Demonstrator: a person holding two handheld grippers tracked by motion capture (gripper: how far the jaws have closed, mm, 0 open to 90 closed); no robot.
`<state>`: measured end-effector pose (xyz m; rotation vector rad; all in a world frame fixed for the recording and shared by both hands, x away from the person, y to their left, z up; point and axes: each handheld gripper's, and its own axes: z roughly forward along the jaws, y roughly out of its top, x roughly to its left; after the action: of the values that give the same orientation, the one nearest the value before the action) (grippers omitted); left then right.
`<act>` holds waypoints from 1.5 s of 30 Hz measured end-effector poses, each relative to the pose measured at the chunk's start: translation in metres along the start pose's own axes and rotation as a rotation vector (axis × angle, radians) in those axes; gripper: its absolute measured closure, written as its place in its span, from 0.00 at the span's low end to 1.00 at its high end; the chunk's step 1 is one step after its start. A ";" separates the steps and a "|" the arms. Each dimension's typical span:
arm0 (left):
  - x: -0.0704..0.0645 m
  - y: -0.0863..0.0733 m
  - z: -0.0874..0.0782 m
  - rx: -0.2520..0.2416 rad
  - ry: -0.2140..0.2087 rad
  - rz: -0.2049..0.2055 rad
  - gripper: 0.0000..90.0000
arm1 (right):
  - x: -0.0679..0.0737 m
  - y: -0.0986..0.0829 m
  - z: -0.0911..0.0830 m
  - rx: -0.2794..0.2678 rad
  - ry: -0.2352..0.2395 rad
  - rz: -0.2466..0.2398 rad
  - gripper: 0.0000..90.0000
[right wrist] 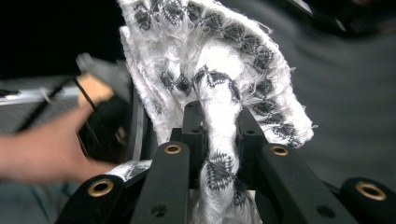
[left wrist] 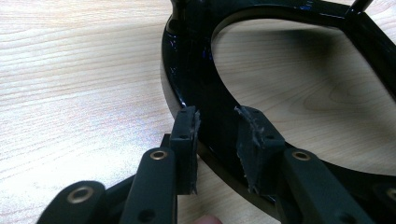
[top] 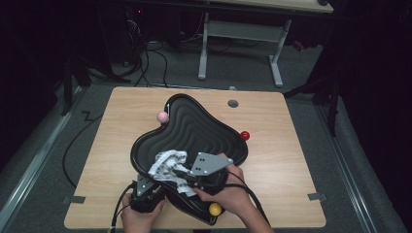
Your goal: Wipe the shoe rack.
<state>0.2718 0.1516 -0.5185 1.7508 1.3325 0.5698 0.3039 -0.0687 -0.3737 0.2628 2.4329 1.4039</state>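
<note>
- The right claw (right wrist: 219, 126) was clamped on a bunched fold of the white cloth with black woven pattern (right wrist: 224, 60), the fabric squeezed between both jaws and spilling upward and outward past them.
- Seen from the high view, that cloth (top: 167, 165) lay against the near-left part of the black ridged tray (top: 204, 126), with the right claw (top: 187, 175) just behind it on the person's side.
- The left claw (left wrist: 217, 140) was closed across the tray's glossy black rim (left wrist: 205, 79), one jaw on the outer face and one on the inner, so it appeared to steady the tray on the wooden worktop (top: 121, 121).
- In the high view the left claw (top: 145, 189) sat at the tray's near-left edge, just beside the cloth and the right claw.
- The relation that mattered: the cloth lay ahead of the right claw, toward the tray's middle, and the tray's long axis ran away from the person, so the unwiped ridges lay mostly forward and to the right.
- The right hand was plainly the one placed for wiping; the left was committed to the rim.
- A pink ball (top: 162, 117), a red ball (top: 245, 135) and a yellow ball (top: 215, 209) sat at the tray's rim.
</note>
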 end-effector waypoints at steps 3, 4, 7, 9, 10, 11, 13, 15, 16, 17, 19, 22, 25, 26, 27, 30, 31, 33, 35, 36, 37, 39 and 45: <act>-0.002 0.000 0.000 0.005 0.006 0.003 0.76 | -0.009 -0.021 -0.015 0.031 -0.017 0.031 0.88; -0.002 0.000 0.000 0.006 0.007 0.004 0.76 | -0.012 -0.029 -0.020 0.043 -0.028 0.044 0.88; -0.003 0.000 0.000 0.004 0.014 0.013 0.76 | -0.020 -0.052 -0.035 0.064 -0.063 0.081 0.88; -0.003 0.000 0.000 0.003 0.021 0.024 0.76 | -0.022 -0.063 -0.043 0.075 -0.081 0.102 0.88; -0.004 0.000 0.000 0.002 0.022 0.023 0.76 | -0.024 -0.071 -0.049 0.080 -0.091 0.111 0.88; -0.004 0.000 0.000 0.002 0.022 0.023 0.76 | -0.024 -0.076 -0.053 0.085 -0.105 0.118 0.88; -0.003 0.000 0.000 0.003 0.019 0.020 0.76 | -0.025 -0.083 -0.062 0.078 -0.129 0.131 0.88; -0.003 0.000 0.000 0.003 0.017 0.015 0.76 | -0.027 -0.089 -0.073 0.052 -0.162 0.151 0.88; -0.002 0.000 0.000 0.004 0.015 0.013 0.76 | -0.028 -0.092 -0.079 0.040 -0.179 0.164 0.88; -0.002 0.000 0.000 0.004 0.012 0.009 0.76 | -0.030 -0.095 -0.085 0.028 -0.206 0.175 0.88; -0.001 0.000 -0.001 0.005 0.006 0.003 0.75 | -0.034 -0.101 -0.097 0.017 -0.261 0.198 0.88; 0.002 0.000 0.000 -0.007 -0.002 -0.005 0.73 | -0.045 -0.121 -0.115 0.001 -0.356 0.295 0.88; 0.004 0.001 -0.001 -0.033 -0.014 -0.028 0.71 | -0.056 -0.148 -0.124 0.042 -0.463 0.378 0.88; 0.004 0.001 -0.001 -0.054 -0.019 -0.038 0.70 | -0.059 -0.159 -0.125 0.051 -0.489 0.414 0.88; 0.006 0.002 -0.002 -0.061 -0.025 -0.036 0.69 | -0.062 -0.169 -0.126 0.065 -0.518 0.445 0.88; 0.010 0.004 -0.004 -0.095 -0.033 -0.047 0.67 | -0.069 -0.196 -0.127 0.098 -0.585 0.518 0.85; 0.012 0.005 -0.003 -0.106 -0.037 -0.055 0.67 | -0.070 -0.202 -0.127 0.101 -0.605 0.529 0.80; 0.016 0.007 -0.002 -0.109 -0.048 -0.064 0.67 | -0.071 -0.207 -0.128 0.109 -0.654 0.532 0.64; 0.019 0.009 0.001 -0.111 -0.049 -0.067 0.66 | -0.068 -0.207 -0.129 0.088 -0.674 0.539 0.53; 0.020 0.010 0.001 -0.114 -0.049 -0.068 0.66 | -0.066 -0.206 -0.130 0.074 -0.674 0.537 0.50; 0.021 0.011 0.002 -0.118 -0.051 -0.066 0.66 | -0.063 -0.205 -0.130 0.059 -0.663 0.539 0.45; 0.023 0.013 0.002 -0.136 -0.055 -0.075 0.66 | -0.054 -0.205 -0.127 0.045 -0.642 0.527 0.39; 0.026 0.018 0.003 -0.163 -0.060 -0.073 0.66 | -0.032 -0.204 -0.108 0.078 -0.566 0.511 0.25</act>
<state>0.2929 0.1738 -0.5083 1.5695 1.2664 0.5644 0.2944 -0.2682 -0.4939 1.1915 2.0103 1.1872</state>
